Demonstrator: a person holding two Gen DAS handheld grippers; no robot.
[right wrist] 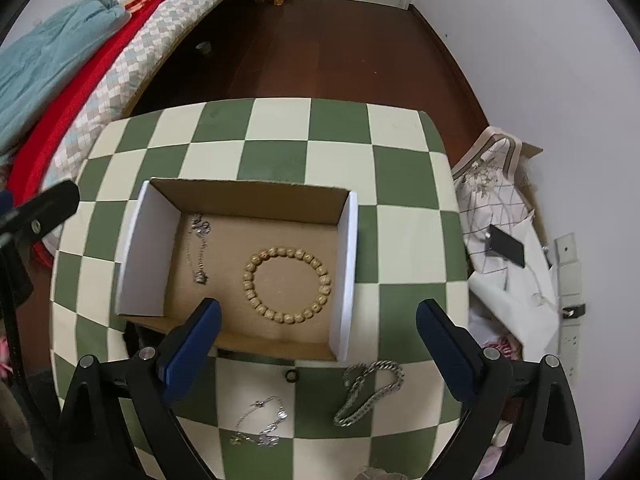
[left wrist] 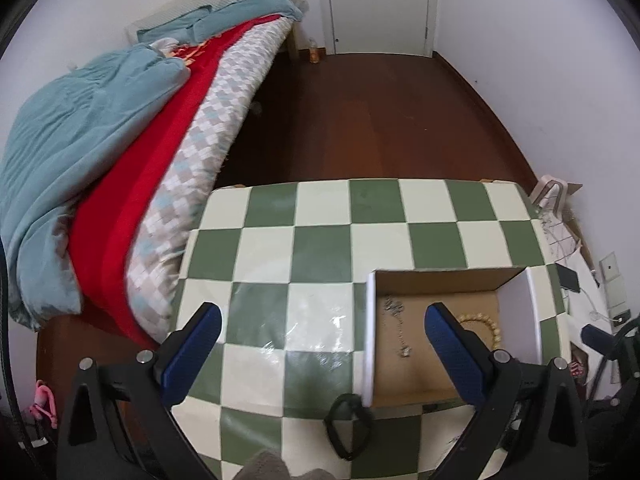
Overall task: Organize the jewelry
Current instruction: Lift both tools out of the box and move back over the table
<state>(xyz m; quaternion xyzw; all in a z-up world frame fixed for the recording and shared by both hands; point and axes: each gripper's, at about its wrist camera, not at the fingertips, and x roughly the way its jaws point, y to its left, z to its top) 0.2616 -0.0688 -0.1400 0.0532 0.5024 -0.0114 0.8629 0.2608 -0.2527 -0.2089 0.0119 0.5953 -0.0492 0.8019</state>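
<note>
Two pieces already lie in your cardboard box [right wrist: 256, 200]: a thin silver necklace [right wrist: 199, 248] toward its left wall, a beaded bracelet [right wrist: 287, 285] toward its right. Your left gripper [left wrist: 323, 344] and right gripper [right wrist: 319, 340] both have fingers spread, holding nothing. Along the table's [right wrist: 404, 240] near edge sit a fine silver bracelet [right wrist: 262, 424], a small black ring [right wrist: 291, 376] and a heavy chain bracelet [right wrist: 370, 392].

**Materials and finishes**

The box [right wrist: 240, 196] is matt brown cardboard. In it lie wooden-looking beads [right wrist: 287, 285] and a shiny metal necklace [right wrist: 199, 248]. The checked tablecloth [right wrist: 404, 240] looks glossy, plastic-like. The chunky chain [right wrist: 368, 392] is dull metal.
</note>
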